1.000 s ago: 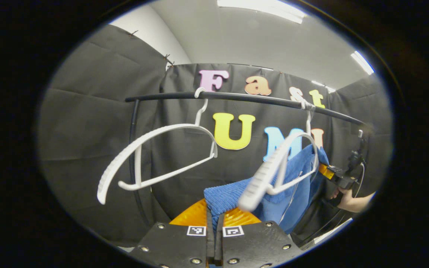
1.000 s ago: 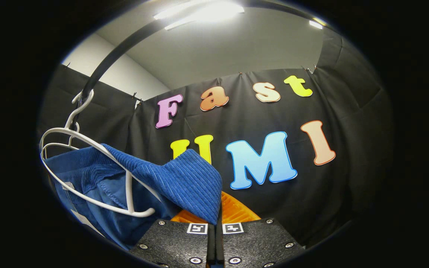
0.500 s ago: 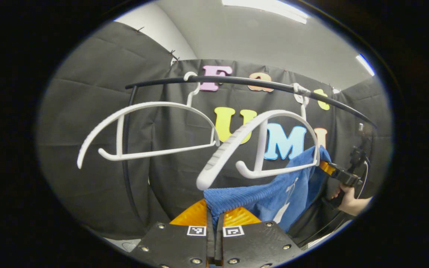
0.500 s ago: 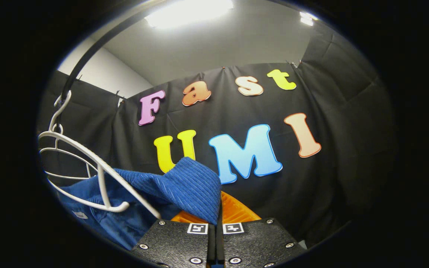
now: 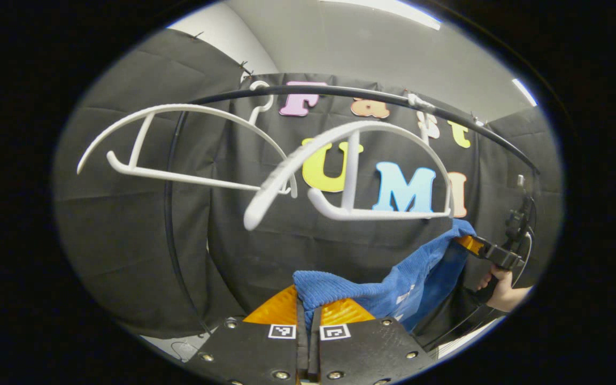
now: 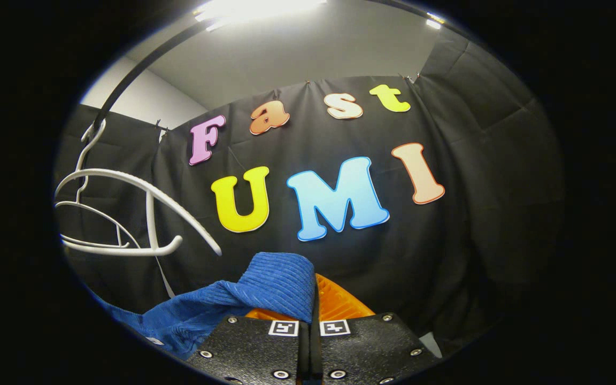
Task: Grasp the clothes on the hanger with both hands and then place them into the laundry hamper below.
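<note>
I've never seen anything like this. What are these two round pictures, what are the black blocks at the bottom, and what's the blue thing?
Each picture comes from a camera riding on a hand-held gripper, a two-finger clamp that a person carries, one in each hand. The black blocks are that gripper's own fingers. The left gripper and the right gripper each pinch one end of a blue garment. Above hang two bare white hangers on a black rail. In the left gripper view, farther off, you see the person's hand holding the other gripper.
</note>
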The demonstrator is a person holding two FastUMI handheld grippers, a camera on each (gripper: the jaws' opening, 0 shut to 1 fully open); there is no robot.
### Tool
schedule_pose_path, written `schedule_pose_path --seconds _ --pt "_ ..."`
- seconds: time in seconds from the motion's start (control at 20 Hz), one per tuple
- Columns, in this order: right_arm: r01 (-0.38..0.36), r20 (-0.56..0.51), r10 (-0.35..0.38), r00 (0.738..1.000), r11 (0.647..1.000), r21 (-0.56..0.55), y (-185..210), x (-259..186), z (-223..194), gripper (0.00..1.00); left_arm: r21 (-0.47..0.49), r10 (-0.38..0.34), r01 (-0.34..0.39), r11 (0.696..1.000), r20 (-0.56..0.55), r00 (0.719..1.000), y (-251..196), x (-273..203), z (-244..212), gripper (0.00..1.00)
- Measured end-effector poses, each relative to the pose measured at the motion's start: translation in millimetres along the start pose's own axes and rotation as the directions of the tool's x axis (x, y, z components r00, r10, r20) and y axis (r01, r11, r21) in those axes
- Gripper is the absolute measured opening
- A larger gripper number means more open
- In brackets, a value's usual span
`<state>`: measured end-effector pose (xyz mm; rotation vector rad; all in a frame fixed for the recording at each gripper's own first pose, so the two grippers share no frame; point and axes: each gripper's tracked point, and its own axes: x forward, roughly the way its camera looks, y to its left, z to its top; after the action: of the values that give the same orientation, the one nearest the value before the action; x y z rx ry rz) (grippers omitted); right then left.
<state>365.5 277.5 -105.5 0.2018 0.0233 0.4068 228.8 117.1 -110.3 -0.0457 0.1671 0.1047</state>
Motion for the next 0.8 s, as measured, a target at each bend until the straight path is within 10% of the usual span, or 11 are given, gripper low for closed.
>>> schedule_pose_path --seconds 0.8 --pt "0.149 -0.162 -0.165 0.973 0.983 -0.107 10 -176 -22 0.01 0.108 -0.18 0.188 0.976 -0.076 0.981 -15 -105 -37 0.01"
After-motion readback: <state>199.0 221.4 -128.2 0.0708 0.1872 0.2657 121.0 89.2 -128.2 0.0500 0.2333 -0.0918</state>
